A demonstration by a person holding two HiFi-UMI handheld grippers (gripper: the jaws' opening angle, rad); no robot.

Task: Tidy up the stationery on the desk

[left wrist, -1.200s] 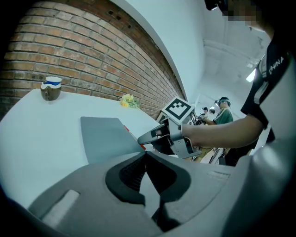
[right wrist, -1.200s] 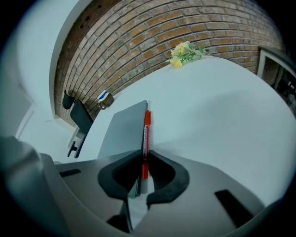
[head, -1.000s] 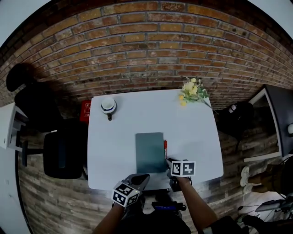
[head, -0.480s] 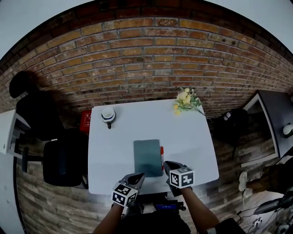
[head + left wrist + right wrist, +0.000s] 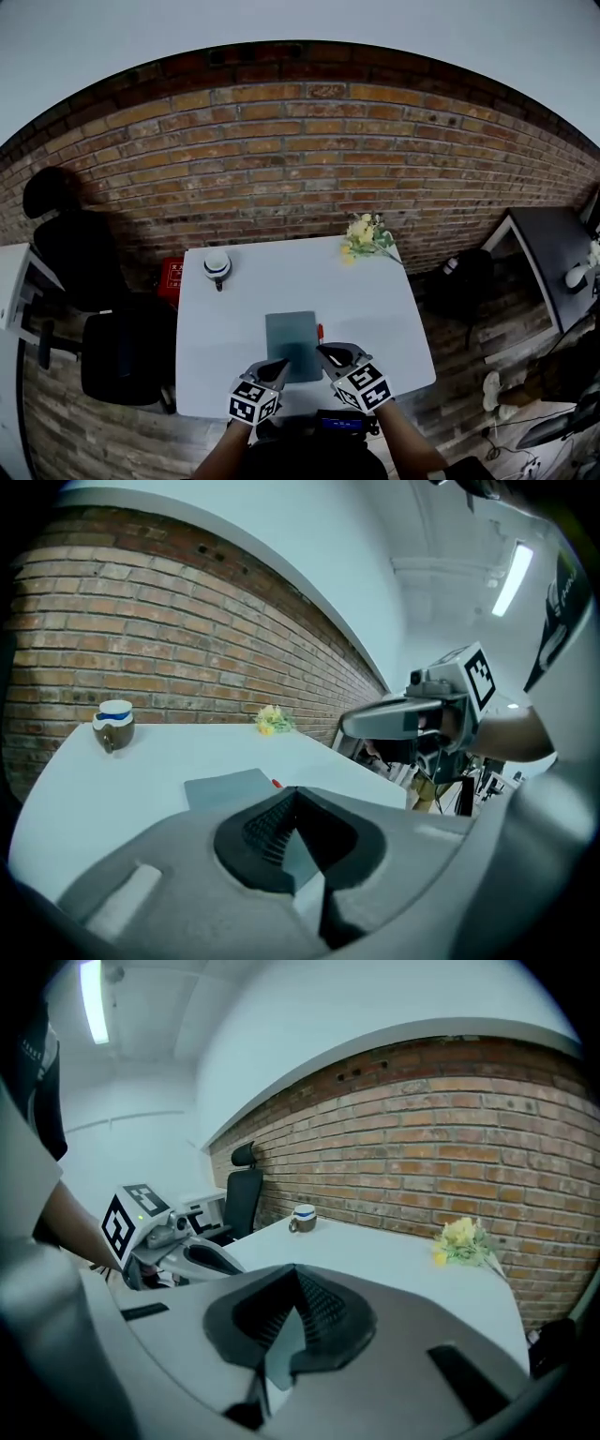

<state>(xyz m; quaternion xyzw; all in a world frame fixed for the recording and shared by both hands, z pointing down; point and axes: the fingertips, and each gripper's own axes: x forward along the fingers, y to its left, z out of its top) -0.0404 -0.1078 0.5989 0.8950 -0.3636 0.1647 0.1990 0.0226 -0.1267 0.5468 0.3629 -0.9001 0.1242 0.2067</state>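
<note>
Left gripper (image 5: 298, 791) jaws pressed together, nothing between them. Right gripper (image 5: 296, 1271) jaws have just been closing and now meet, also empty. Both point forward and a bit down, side by side at the near edge of the white desk (image 5: 386, 323). Grey-green notebook (image 5: 292, 343) lies flat just ahead of both sets of jaws, its near edge at the left tips. Red pen (image 5: 320, 330) lies against the notebook's right edge, just ahead of the right jaws. Far ahead-left, a mug (image 5: 217, 265) with a blue band; far ahead-right, yellow flowers (image 5: 364, 234). Brick wall (image 5: 300, 159) behind the desk, black office chair (image 5: 122, 342) left of it.
</note>
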